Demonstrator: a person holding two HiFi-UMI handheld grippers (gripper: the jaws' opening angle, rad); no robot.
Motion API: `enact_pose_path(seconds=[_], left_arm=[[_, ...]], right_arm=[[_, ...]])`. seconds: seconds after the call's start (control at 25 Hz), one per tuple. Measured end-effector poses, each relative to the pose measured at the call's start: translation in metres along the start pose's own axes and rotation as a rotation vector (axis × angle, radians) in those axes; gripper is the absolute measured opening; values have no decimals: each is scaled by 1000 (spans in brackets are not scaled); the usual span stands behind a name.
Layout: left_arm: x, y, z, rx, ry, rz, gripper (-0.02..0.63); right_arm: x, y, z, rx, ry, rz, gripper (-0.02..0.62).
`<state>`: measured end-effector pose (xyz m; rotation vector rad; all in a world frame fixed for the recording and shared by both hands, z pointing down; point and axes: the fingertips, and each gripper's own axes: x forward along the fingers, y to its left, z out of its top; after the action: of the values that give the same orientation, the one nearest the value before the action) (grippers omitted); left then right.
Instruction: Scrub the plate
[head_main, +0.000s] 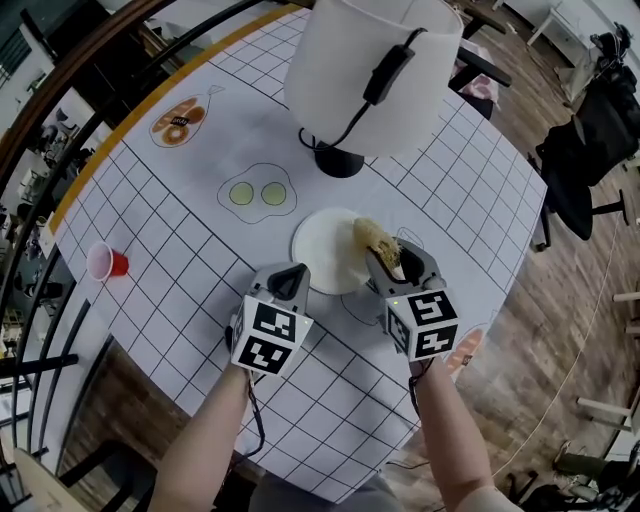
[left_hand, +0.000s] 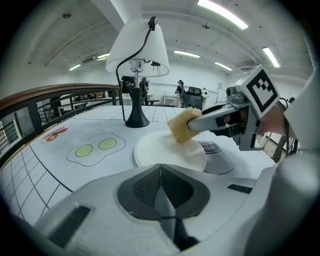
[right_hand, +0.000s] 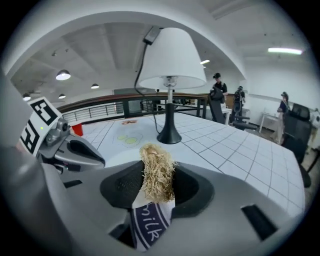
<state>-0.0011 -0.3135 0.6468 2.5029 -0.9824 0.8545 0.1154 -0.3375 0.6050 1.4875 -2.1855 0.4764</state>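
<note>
A white plate (head_main: 325, 250) lies flat on the gridded table, just in front of the lamp. My right gripper (head_main: 386, 256) is shut on a yellowish fibrous scrubber (head_main: 376, 238), which sits over the plate's right rim. In the left gripper view the scrubber (left_hand: 182, 125) touches the plate (left_hand: 160, 154) near its far right side. The right gripper view shows the scrubber (right_hand: 157, 172) clamped upright between the jaws. My left gripper (head_main: 293, 273) is at the plate's near edge, and its jaws (left_hand: 160, 176) are shut with nothing between them.
A white-shaded lamp (head_main: 368, 75) with a black base stands right behind the plate. A red cup (head_main: 104, 262) sits at the far left. Fried-egg print (head_main: 257, 193) lies left of the lamp. A black office chair (head_main: 590, 150) stands beyond the table's right edge.
</note>
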Motion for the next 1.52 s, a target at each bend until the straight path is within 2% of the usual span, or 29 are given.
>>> enact_pose_path(seconds=[0.08, 0.12, 0.24, 0.32, 0.36, 0.68, 0.8, 0.88, 1.08, 1.16, 1.24, 1.36, 1.52], left_arm=[[0, 0, 0, 10, -1, 10, 14], [1, 0, -1, 17, -1, 16, 14], [1, 0, -1, 28, -1, 25, 14], [1, 1, -1, 23, -2, 22, 14], [1, 1, -1, 20, -3, 19, 14], [2, -2, -3, 45, 13, 16, 14], [4, -1, -3, 51, 20, 24, 14], [3, -1, -3, 46, 16, 21, 14], [2, -1, -2, 38, 9, 16, 14], [2, -1, -2, 51, 13, 25, 14], [3, -2, -3, 68, 24, 29, 14], [2, -3, -3, 64, 15, 20, 14], [0, 0, -1, 32, -6, 16, 14]], right_arm=[[-7, -8, 8, 48, -40, -31, 155], [-10, -2, 14, 51, -61, -20, 155], [-18, 46, 23, 35, -78, 119, 155], [-19, 79, 16, 35, -47, 209, 155], [-18, 89, 10, 29, -28, 227, 155], [-10, 89, -19, 84, 19, 236, 155], [-13, 74, -24, 66, 25, 206, 155], [-16, 53, -27, 72, 18, 154, 155], [-25, -12, -19, 162, -60, -11, 156], [-32, -20, -13, 184, -95, -31, 156], [-40, -5, -4, 181, -125, 12, 156], [-51, 44, 3, 146, -145, 138, 156], [-46, 95, -20, 86, -74, 231, 156]])
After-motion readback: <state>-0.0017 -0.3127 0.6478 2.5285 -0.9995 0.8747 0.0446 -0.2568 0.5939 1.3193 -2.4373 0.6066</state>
